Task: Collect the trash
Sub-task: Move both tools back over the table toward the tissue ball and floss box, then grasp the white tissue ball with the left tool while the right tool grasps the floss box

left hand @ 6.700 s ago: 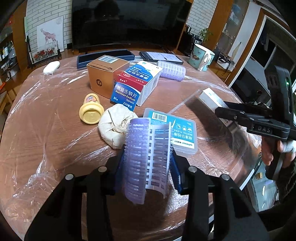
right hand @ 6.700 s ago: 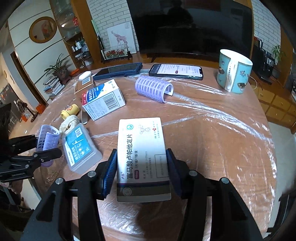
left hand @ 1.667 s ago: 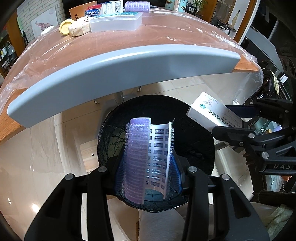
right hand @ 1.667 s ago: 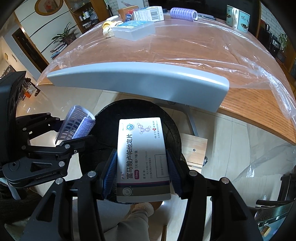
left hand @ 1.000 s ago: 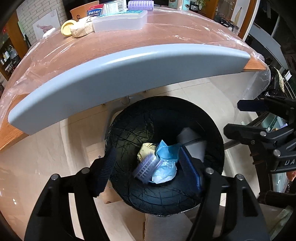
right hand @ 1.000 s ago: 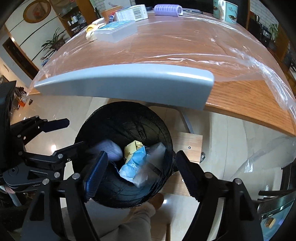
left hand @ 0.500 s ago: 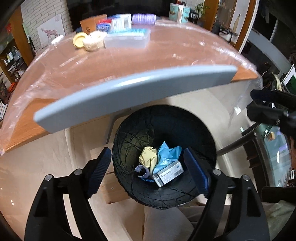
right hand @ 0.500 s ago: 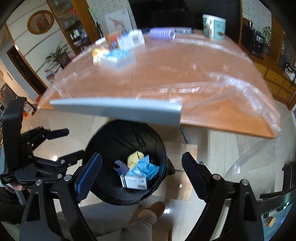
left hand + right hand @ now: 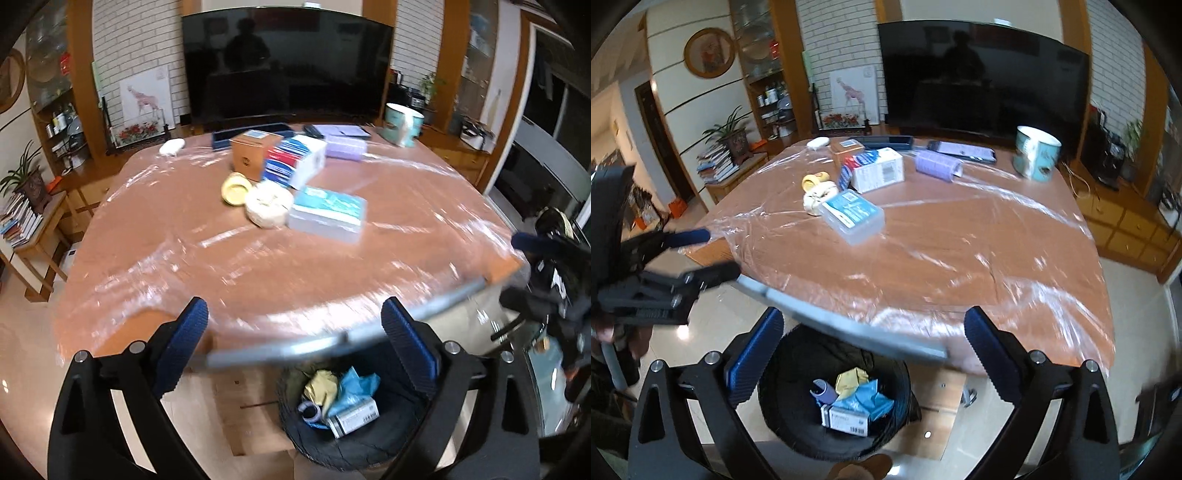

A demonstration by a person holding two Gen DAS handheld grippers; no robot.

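My left gripper (image 9: 295, 354) is open and empty above the near table edge. My right gripper (image 9: 873, 354) is open and empty too. A black trash bin (image 9: 783, 413) stands on the floor under the table edge and also shows in the left wrist view (image 9: 291, 432). In it lie the white medicine box (image 9: 846, 418), the purple hair roller (image 9: 824, 392) and crumpled blue and yellow wrappers (image 9: 866, 397). On the table lie a clear dental floss box (image 9: 327, 214), a crumpled tissue ball (image 9: 266, 204), a yellow cap (image 9: 234, 189), medicine boxes (image 9: 295, 164) and another purple roller (image 9: 345, 147).
The round wooden table (image 9: 184, 266) is covered in plastic film. A grey chair back (image 9: 842, 325) curves between bin and table. A mug (image 9: 1036, 153), a phone (image 9: 964, 150) and a dark case (image 9: 251, 133) sit at the far side. A TV (image 9: 288, 62) stands behind.
Both grippers let go of the roller and the medicine box over the bin, opened wide, then rose and tilted up toward the table.
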